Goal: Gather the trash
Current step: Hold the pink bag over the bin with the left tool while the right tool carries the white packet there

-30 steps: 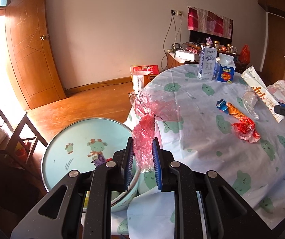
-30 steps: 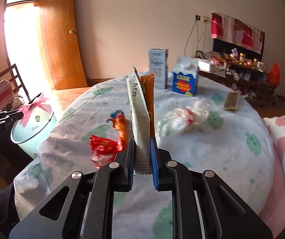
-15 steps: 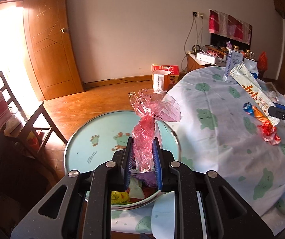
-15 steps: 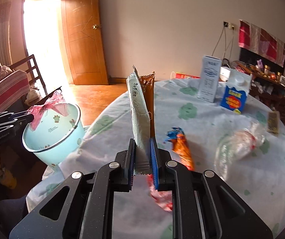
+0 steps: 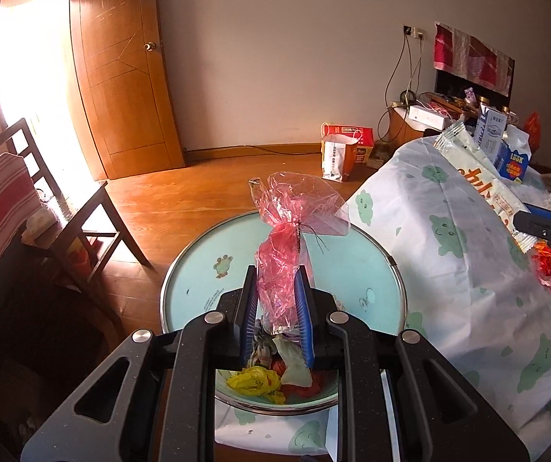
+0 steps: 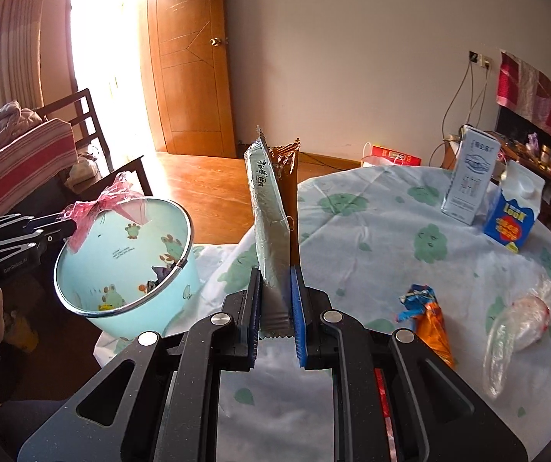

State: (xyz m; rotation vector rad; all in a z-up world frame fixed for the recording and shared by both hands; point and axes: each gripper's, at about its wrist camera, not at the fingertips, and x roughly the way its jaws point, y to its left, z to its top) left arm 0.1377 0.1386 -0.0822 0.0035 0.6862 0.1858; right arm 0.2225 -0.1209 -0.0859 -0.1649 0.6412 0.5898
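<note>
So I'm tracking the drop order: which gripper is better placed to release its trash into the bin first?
Left. The left gripper holds the pink plastic wrap directly over the bin, while the right gripper with its wrappers is over the table.

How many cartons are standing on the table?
2. A tall white carton stands at the table's far right side, and a shorter blue-and-white carton stands just right of it, nearer the edge. Others may be hidden outside these views.
</note>
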